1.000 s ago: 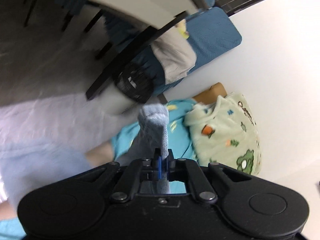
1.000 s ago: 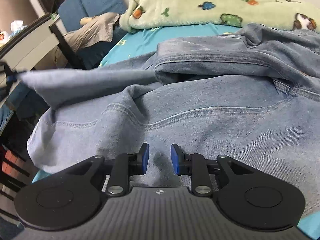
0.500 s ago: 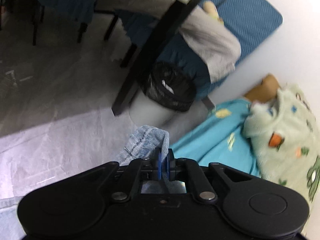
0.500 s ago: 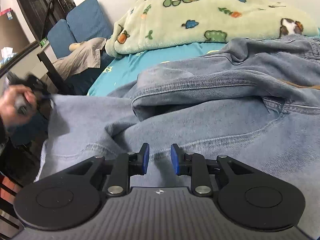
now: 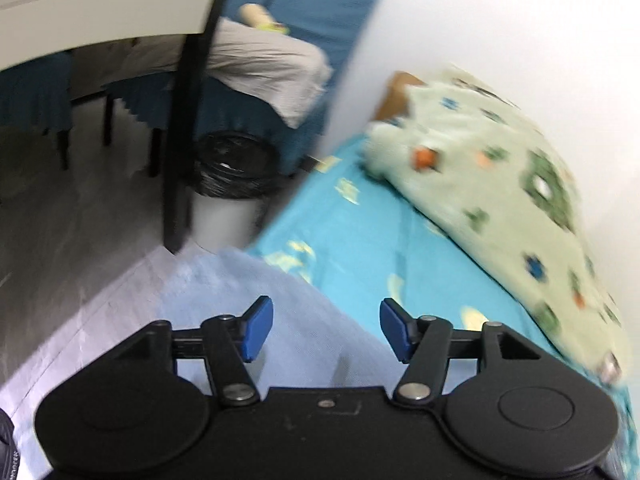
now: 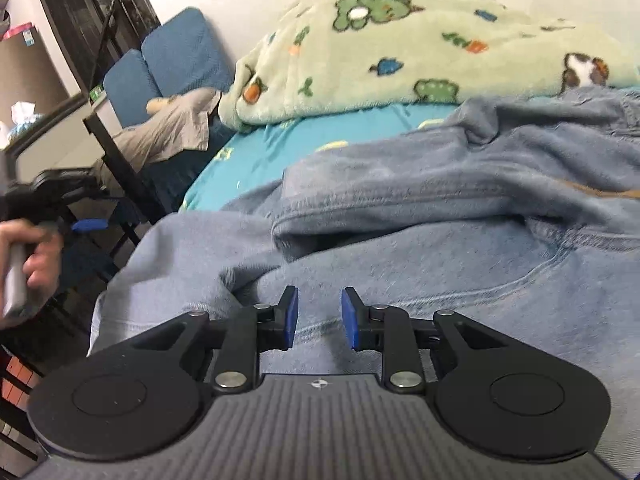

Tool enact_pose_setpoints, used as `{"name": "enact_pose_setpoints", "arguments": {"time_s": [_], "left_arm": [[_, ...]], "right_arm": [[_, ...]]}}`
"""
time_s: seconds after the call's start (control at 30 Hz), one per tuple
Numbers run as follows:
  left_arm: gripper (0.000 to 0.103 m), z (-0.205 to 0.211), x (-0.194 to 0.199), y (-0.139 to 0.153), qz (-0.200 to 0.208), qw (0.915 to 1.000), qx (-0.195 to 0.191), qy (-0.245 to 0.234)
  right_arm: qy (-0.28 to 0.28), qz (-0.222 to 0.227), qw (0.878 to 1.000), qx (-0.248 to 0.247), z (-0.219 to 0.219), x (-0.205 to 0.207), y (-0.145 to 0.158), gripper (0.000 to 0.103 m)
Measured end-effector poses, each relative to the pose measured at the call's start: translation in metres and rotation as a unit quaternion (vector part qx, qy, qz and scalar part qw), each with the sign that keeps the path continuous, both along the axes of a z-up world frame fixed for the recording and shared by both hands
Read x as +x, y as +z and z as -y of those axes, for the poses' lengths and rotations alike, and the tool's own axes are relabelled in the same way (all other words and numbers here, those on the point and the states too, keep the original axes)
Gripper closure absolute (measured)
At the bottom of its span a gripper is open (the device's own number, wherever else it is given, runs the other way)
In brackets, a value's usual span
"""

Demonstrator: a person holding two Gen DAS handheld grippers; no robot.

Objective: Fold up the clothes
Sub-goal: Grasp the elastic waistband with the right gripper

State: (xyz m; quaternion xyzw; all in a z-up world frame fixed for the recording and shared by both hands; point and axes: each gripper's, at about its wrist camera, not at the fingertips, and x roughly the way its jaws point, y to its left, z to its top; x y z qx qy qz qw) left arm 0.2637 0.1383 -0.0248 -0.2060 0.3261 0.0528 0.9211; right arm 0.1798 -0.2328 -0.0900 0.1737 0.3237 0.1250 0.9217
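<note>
L gripper (image 5: 326,328) had its blue pads spread wide w/ nothing between them, hovering over pale denim at the bed's edge; view was motion-blurred. R gripper (image 6: 319,318) was also unclenched, pads a narrower gap apart, empty, sitting low over the denim jacket (image 6: 440,248), just above a curved seam. Jacket lay spread on the turquoise bedsheet (image 6: 256,140), rumpled: one thick fold ridge ran across the middle w/ a shadowed pocket under it, and the near-left corner draped toward the bed edge. In the R view the person's hand (image 6: 28,264) held the L tool off to the left, beside that draped corner, not touching cloth as far as could be told. Green cartoon blanket (image 6: 400,48) was bunched at the far side of the bed, well apart from the jacket's near part. Blue chairs (image 6: 168,60) w/ beige garment (image 6: 168,132) beyond, trash bin (image 5: 236,176) on floor by a desk leg. Judgement: fold was mid-way, some layers over, not flat yet. To do it well: pinch edges at seams or hems, not mid-panel; both tools at matching corners so the layer lifts evenly; smooth out the ridge before the next fold; keep cloth on the bed so the draped corner doesn't slide off.
</note>
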Motion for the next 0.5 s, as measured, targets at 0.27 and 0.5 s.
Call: {"name": "enact_pose_setpoints", "arguments": {"time_s": [0.27,0.5], "left_arm": [[0.044,0.09,-0.088,0.024,0.013,0.9968,0.018,-0.076],[0.041,0.127,-0.111,-0.001,0.004,0.9933,-0.002,-0.115]], "right_arm": [[-0.061,0.037,0.997,0.016,0.049,-0.003,0.031,0.077],[-0.124,0.056,0.991,0.007,0.122,0.011,0.056,0.075]]}}
